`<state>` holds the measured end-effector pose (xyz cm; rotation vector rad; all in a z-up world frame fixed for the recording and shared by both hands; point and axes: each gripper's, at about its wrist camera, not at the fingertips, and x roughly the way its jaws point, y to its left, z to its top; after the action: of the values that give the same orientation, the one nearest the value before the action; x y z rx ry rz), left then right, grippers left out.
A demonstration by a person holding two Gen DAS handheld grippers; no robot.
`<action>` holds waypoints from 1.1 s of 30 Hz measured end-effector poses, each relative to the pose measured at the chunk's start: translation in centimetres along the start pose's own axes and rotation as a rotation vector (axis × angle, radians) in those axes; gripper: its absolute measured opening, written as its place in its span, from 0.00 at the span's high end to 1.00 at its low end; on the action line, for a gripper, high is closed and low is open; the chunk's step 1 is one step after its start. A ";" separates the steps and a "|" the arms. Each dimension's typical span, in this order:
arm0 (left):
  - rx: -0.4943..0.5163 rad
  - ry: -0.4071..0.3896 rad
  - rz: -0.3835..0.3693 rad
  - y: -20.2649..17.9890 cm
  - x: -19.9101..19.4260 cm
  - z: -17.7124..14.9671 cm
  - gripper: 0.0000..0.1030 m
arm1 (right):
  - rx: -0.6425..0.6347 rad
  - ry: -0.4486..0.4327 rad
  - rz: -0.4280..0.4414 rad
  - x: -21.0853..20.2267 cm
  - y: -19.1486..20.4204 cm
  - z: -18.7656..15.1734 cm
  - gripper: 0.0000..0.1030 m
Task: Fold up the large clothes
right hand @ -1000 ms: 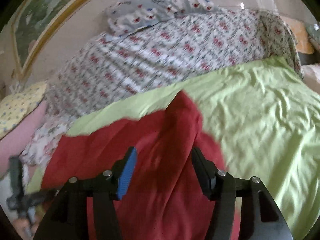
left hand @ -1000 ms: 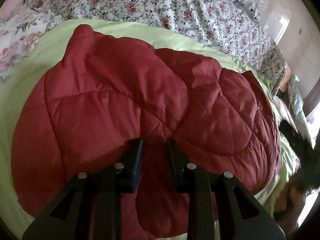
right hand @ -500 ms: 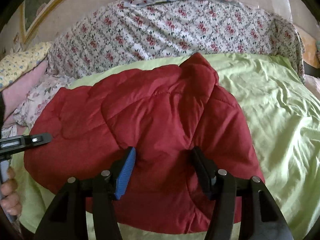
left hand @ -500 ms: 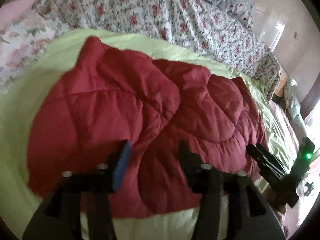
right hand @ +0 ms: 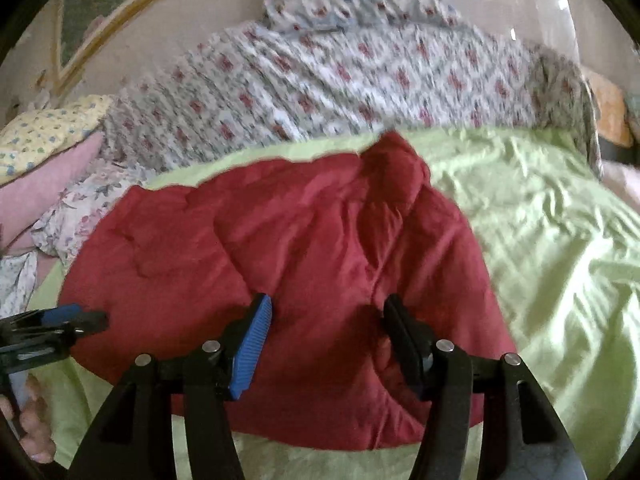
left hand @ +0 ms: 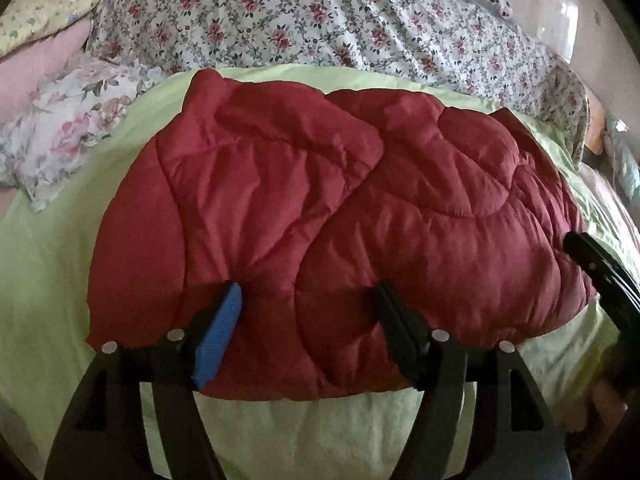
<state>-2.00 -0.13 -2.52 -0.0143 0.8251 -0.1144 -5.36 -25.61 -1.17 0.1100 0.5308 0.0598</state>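
A dark red quilted padded garment [left hand: 340,216] lies folded in a thick bundle on the light green sheet [left hand: 48,264]; it also shows in the right wrist view [right hand: 288,264]. My left gripper [left hand: 308,300] is open and empty, its fingers over the bundle's near edge. My right gripper [right hand: 326,312] is open and empty, over the bundle's near right part. The right gripper shows at the right edge of the left wrist view [left hand: 600,268]. The left gripper shows at the left edge of the right wrist view [right hand: 52,328].
A floral quilt [left hand: 340,28] is piled along the back of the bed. Pillows [left hand: 68,132] lie at the left. Green sheet [right hand: 560,248] stretches to the right of the garment. A framed picture [right hand: 104,8] hangs on the wall behind.
My left gripper has opened wide and pulled back from the garment. My right gripper stayed open and drew back. The lifted red flap has settled onto the bundle.
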 end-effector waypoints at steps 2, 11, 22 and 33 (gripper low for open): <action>-0.016 0.003 -0.010 0.3 0.1 0.0 0.31 | -0.019 -0.011 0.021 -0.3 0.8 0.0 0.41; -0.030 -0.013 -0.031 0.6 -1.1 -0.7 0.31 | -0.109 0.074 -0.041 1.6 2.7 -1.4 0.40; -0.097 0.008 0.019 2.9 -1.1 -1.2 0.31 | -0.085 0.088 -0.050 1.9 2.3 -2.0 0.40; -0.080 -0.011 0.014 2.9 -0.8 -1.7 0.26 | -0.097 0.021 -0.024 -0.4 4.3 -1.3 0.38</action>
<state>-3.53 2.90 -3.25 -0.0846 0.8188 -0.0682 -6.55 -21.26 -1.58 0.0084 0.5489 0.0631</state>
